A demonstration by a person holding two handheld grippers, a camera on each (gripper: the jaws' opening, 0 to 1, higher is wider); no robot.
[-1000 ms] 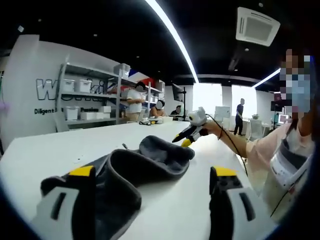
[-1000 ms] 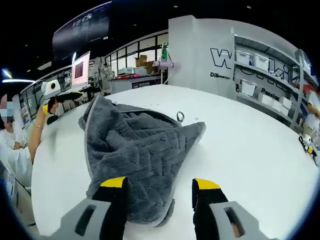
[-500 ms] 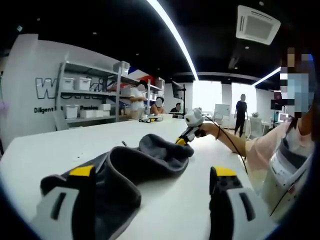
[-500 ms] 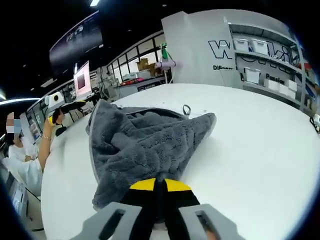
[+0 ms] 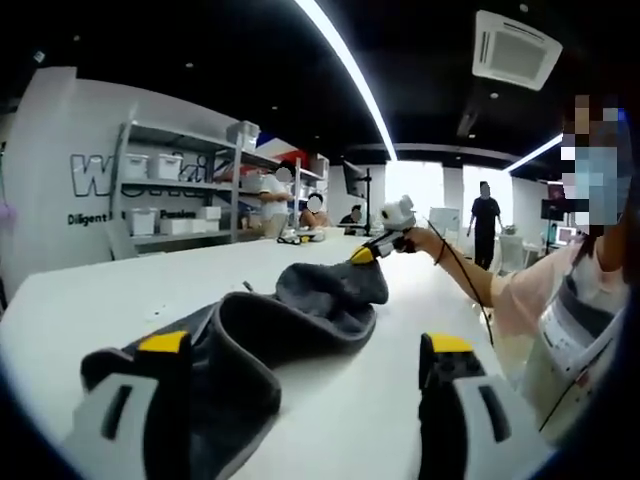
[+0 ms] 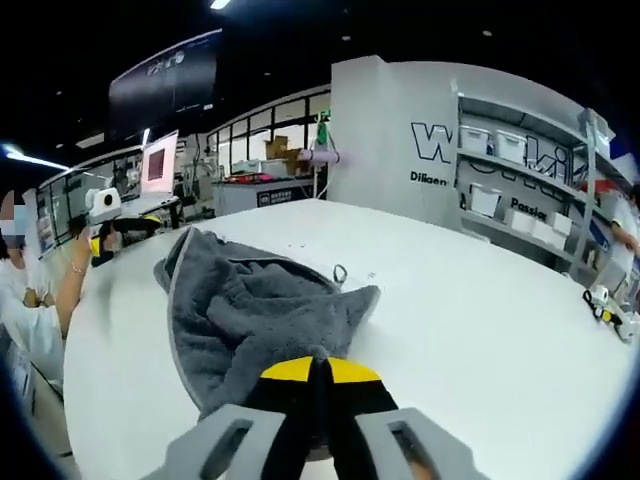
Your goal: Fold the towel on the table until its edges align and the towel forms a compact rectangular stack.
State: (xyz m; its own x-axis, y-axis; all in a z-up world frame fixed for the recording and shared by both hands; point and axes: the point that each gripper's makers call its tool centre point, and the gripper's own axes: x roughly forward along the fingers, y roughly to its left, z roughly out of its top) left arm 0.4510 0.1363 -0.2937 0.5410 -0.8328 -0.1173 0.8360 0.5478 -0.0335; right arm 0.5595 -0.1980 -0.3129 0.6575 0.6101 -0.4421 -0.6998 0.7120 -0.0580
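A grey towel (image 6: pixel 245 310) lies crumpled on the white table (image 6: pixel 480 330), its hanging loop (image 6: pixel 340 272) on the far side. My right gripper (image 6: pixel 312 372) is shut on the towel's near edge. In the left gripper view that gripper (image 5: pixel 372 252) holds the towel's far end (image 5: pixel 335 290) raised off the table. My left gripper (image 5: pixel 305 345) is open, and the towel's near fold (image 5: pixel 235 370) bulges beside its left jaw. In the right gripper view the left gripper (image 6: pixel 100 240) sits in a hand just beyond the towel's far corner.
The person holding the grippers (image 5: pixel 575 300) stands at the table's edge. Shelves with white bins (image 5: pixel 160 200) line the wall, with several people (image 5: pixel 270 205) beyond. Small yellow-and-black items (image 6: pixel 605 305) lie at the table's far end. Bare tabletop (image 5: pixel 380 390) surrounds the towel.
My right gripper has shut on the towel's edge and lifted it a little. The left gripper stays open and has not moved.
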